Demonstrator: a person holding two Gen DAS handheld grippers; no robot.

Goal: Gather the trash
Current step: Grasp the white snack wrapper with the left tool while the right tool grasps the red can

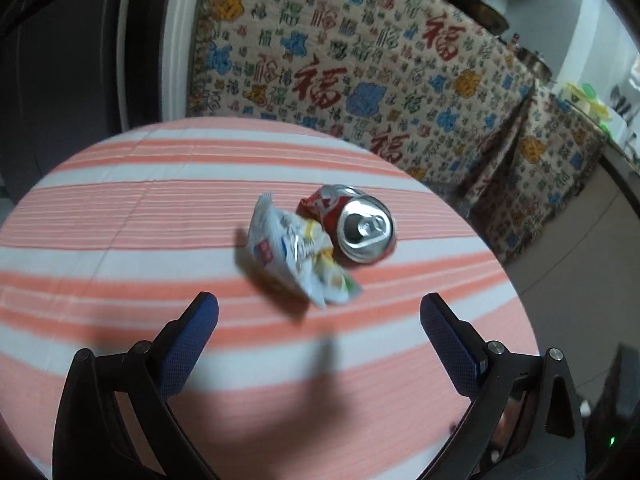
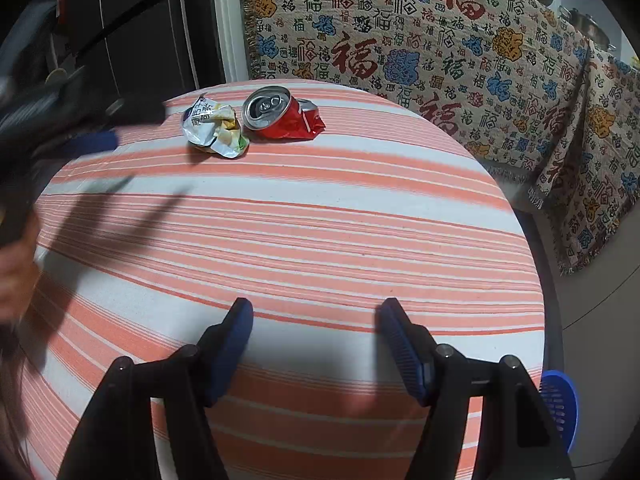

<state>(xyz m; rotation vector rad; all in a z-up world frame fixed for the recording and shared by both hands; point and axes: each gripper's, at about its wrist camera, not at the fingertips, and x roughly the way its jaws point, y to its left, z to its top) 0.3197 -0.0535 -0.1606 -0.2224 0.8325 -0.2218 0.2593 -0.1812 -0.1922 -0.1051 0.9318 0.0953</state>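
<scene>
Trash: two pieces, a crushed red soda can (image 1: pixel 352 224) and a crumpled snack wrapper (image 1: pixel 298 256), lying on the striped surface (image 1: pixel 120 208), touching or nearly so, toward its far edge as the right wrist view shows.
Left gripper (image 1: pixel 319 312): jaws spread wide and empty, hovering above the surface just short of the wrapper, which sits roughly centred ahead of the gap; judged to be lining up for a pick, wrapper first since it is nearest.
Right gripper (image 2: pixel 316 316): jaws parted wide, holding nothing, low over the near side of the surface, well apart from the trash; it looks to be waiting.
Can: lies on its side, silver top with pull tab facing the left camera, body dented; being tipped, it may roll if nudged.
Wrapper: white foil with yellow and green print, bunched up and light, likely to shift under a glancing touch.
Blue basket (image 2: pixel 558 400): one, only its perforated rim visible below the surface edge on the right; possibly the bin for the trash, though I cannot tell.
Count: two grippers, two trash items, one basket.
</scene>
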